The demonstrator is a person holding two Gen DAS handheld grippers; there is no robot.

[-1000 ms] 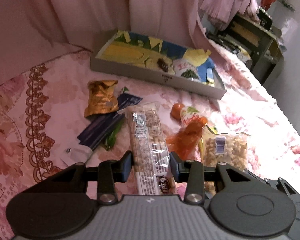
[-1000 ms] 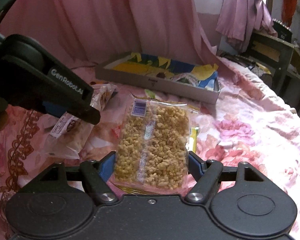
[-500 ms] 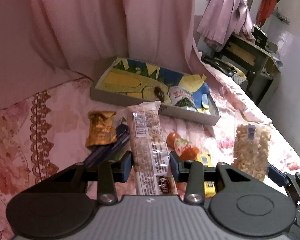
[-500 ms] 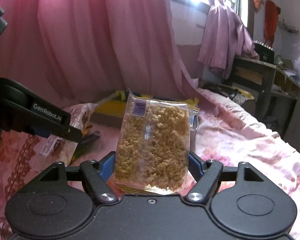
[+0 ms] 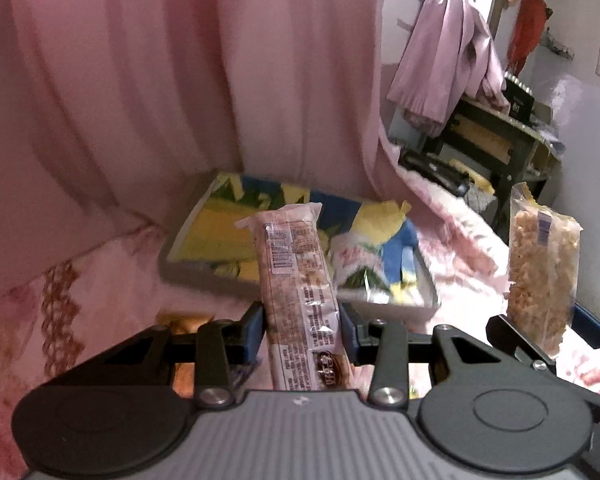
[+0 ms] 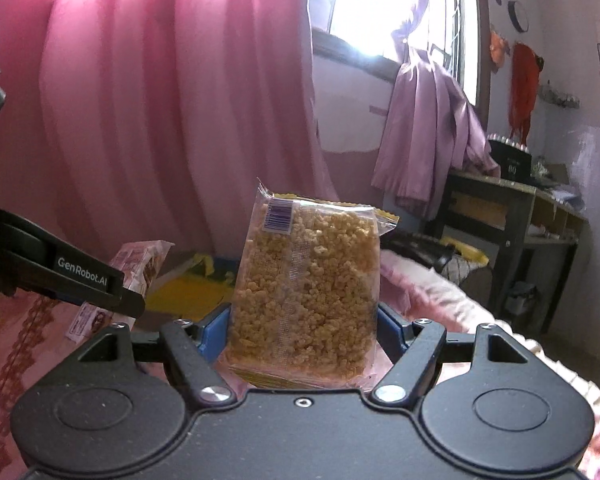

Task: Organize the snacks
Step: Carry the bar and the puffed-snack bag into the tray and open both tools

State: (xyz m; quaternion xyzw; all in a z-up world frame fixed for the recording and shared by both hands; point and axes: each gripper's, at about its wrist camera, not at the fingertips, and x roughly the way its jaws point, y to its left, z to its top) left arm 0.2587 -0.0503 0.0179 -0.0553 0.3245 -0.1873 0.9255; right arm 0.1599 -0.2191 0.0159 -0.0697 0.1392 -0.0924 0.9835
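My left tongs [image 5: 302, 330] pinch a long pink snack bar [image 5: 298, 292], held upright above the tray [image 5: 380, 306] on the bed. My right tongs [image 6: 304, 330] pinch a clear bag of puffed snack [image 6: 308, 300].

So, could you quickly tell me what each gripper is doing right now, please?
Left gripper: closed on the long pink snack packet.
Right gripper: closed on the clear bag of puffed snacks.
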